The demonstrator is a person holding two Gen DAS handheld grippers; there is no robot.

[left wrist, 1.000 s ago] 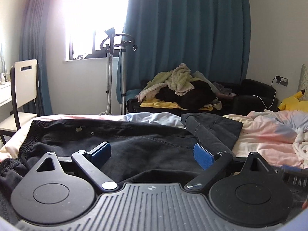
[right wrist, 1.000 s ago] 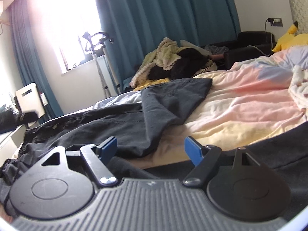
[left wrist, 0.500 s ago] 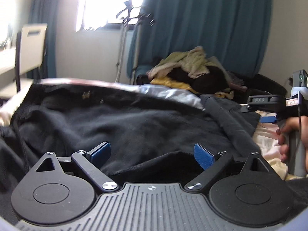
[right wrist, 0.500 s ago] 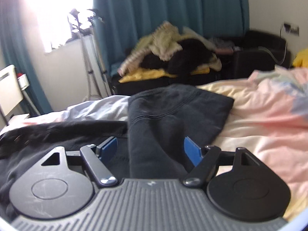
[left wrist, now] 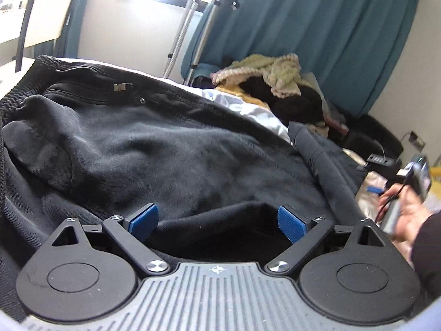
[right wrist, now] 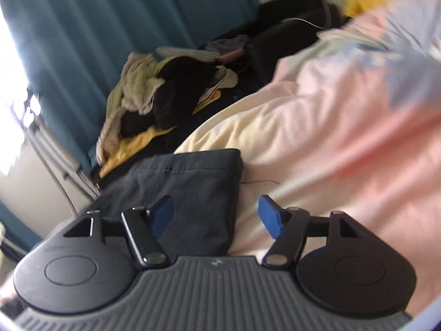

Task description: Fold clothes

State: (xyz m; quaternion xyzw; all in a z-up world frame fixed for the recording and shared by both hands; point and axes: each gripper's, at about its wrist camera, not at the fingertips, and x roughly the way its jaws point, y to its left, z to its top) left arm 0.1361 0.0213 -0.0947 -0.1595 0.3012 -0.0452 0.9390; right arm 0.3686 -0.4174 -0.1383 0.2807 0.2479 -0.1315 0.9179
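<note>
We see the dark trousers point(left wrist: 171, 149) spread across the bed point(right wrist: 330, 127), filling the left wrist view, their elastic waistband at far left and a fold of dark cloth lying between the left gripper's point(left wrist: 217, 218) blue fingers point(left wrist: 143, 218), though we cannot tell whether the pads touch it. In the right wrist view the hem end of a trouser leg point(right wrist: 193, 193) lies under the right gripper point(right wrist: 217, 215), its edge between the fingers point(right wrist: 271, 218), the pink and yellow quilt beside it. Both pairs of fingers stand wide apart, gripping nothing. A pile of clothes point(left wrist: 275, 82) sits on a dark sofa point(right wrist: 289, 27) beyond the bed.
</note>
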